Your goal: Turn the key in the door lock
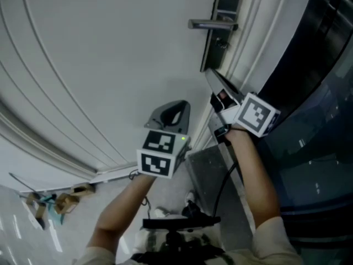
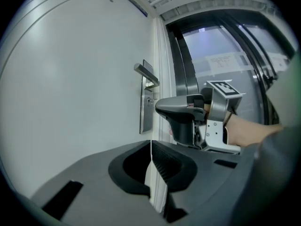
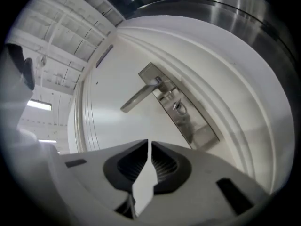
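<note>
The white door (image 1: 110, 54) carries a steel lock plate (image 1: 219, 35) with a lever handle (image 1: 211, 24); a key (image 1: 222, 44) sits in the lock below it. My right gripper (image 1: 216, 86) hangs just below the plate, away from the key, its jaws a narrow slit apart with nothing between them. The right gripper view looks up at the handle (image 3: 139, 98), plate (image 3: 188, 121) and key (image 3: 178, 107) beyond the right gripper (image 3: 149, 144). My left gripper (image 1: 172, 114) is lower and further left, shut and empty. From the left gripper (image 2: 150, 142) I see the plate (image 2: 146, 108) and the right gripper (image 2: 181, 108).
The door frame (image 1: 248, 43) runs along the lock side, with dark glass panels (image 1: 320, 93) beyond it. A grey floor mat (image 1: 212, 173) lies at the foot of the door. Scraps of cardboard and tape (image 1: 60, 202) lie on the floor at lower left.
</note>
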